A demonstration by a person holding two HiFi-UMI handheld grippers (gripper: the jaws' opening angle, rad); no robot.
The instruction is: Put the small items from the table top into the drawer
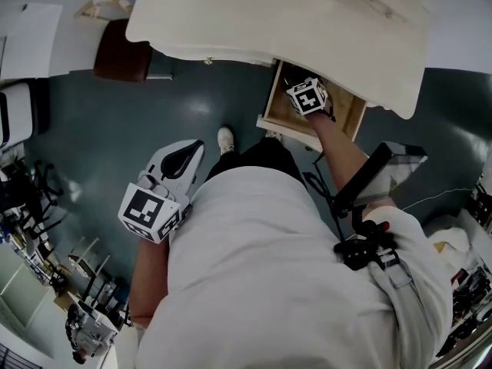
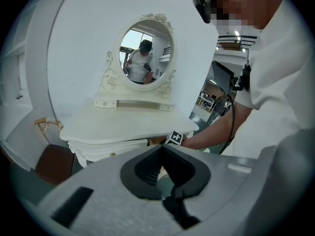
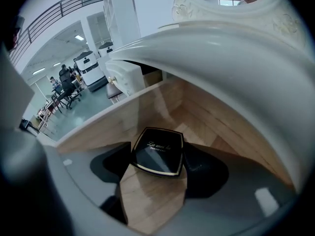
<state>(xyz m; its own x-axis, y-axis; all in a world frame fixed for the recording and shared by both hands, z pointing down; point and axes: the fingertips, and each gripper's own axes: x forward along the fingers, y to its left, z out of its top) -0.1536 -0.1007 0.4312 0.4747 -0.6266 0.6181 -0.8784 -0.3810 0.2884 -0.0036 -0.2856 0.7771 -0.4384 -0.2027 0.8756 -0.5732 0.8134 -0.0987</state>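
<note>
The wooden drawer [image 1: 351, 118] stands pulled out under the white dressing table [image 1: 269, 21]. My right gripper [image 1: 301, 83] reaches down into it, with only its marker cube showing in the head view. In the right gripper view a black square compact [image 3: 158, 150] with a gold rim and gold lettering sits between the right gripper's [image 3: 157, 156] dark pads just above the drawer floor [image 3: 152, 195]; the pads press on its two sides. My left gripper [image 1: 196, 148] hangs by the person's left hip, away from the table, its jaws together and holding nothing. The table top [image 2: 128, 122] looks bare.
An oval mirror [image 2: 146, 53] stands on the dressing table. A brown stool [image 1: 123, 51] sits at the table's left end. The drawer's side wall [image 3: 98, 122] rises to the left of the compact, and the table's rim [image 3: 221, 48] overhangs it. Office furniture lines the room's edges.
</note>
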